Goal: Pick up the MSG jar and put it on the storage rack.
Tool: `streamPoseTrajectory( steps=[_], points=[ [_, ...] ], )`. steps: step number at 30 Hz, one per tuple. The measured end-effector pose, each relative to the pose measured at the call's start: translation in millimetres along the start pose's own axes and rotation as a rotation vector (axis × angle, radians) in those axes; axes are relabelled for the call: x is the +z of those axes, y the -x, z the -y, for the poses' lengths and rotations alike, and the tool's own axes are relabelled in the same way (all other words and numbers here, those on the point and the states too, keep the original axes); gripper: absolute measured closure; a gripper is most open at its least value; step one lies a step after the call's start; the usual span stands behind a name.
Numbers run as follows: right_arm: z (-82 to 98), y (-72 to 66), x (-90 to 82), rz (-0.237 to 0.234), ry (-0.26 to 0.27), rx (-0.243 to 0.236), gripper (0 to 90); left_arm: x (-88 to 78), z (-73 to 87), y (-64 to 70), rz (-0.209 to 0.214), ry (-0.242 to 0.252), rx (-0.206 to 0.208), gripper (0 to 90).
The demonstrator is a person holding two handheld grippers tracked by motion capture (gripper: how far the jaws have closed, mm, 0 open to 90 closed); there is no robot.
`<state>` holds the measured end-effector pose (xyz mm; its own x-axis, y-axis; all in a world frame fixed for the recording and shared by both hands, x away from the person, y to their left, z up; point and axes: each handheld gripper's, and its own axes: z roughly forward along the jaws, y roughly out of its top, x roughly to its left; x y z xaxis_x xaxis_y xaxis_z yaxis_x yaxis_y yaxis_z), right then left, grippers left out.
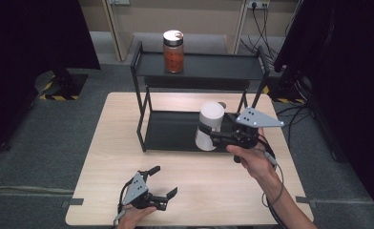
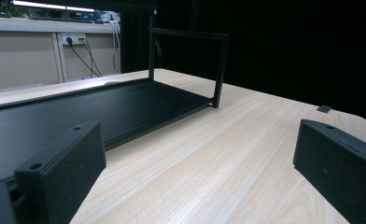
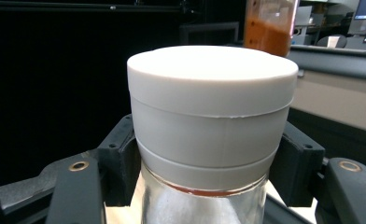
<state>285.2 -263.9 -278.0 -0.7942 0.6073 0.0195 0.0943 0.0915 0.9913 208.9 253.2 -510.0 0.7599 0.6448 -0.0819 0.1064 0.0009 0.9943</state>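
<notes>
— So, from above: where's the white-lidded jar (image 1: pixel 209 126)?
— Clamped in the right gripper (image 1: pixel 212 136), over the rack (image 1: pixel 175 129) bottom shelf.
— Left gripper (image 2: pixel 195 168)?
— Gaping, empty, before the rack.
— Risk, seen close?
— Jaws pinch just under the lid (image 3: pixel 212 88); glass probably slips, tipping.

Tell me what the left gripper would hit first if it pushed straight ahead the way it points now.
Probably the rack's black bottom shelf. The left gripper, fingers open and empty, points over bare table toward the rack's low front edge and corner post. Depth is unclear, so it might slip just past the post.
</notes>
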Motion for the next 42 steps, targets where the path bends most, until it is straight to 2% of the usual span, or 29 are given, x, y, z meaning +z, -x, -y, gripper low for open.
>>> streamPoseTrajectory(
  steps=[3, 16, 27, 42],
  points=[
    [-14.3, 2.2, 3.2, 0.013, 0.001, -0.001, 35.4, 0.0, -0.6, 0.3, 0.002, -0.005, 0.003, 1.7],
    [-46.8, 7.7, 17.3, 0.045, 0.012, 0.008, 35.4, 0.0, -0.2, 0.3, 0.002, -0.001, 0.004, 1.7],
    [-80.3, 11.1, 35.6, 0.093, 0.003, 0.014, 35.4, 0.3, -0.4, 1.8, 0.005, 0.004, 0.006, 1.7],
    [-121.2, 13.5, 67.2, 0.228, 0.000, 0.024, 35.4, -0.6, -0.7, 2.4, 0.008, 0.010, 0.010, 1.7]
  ],
)
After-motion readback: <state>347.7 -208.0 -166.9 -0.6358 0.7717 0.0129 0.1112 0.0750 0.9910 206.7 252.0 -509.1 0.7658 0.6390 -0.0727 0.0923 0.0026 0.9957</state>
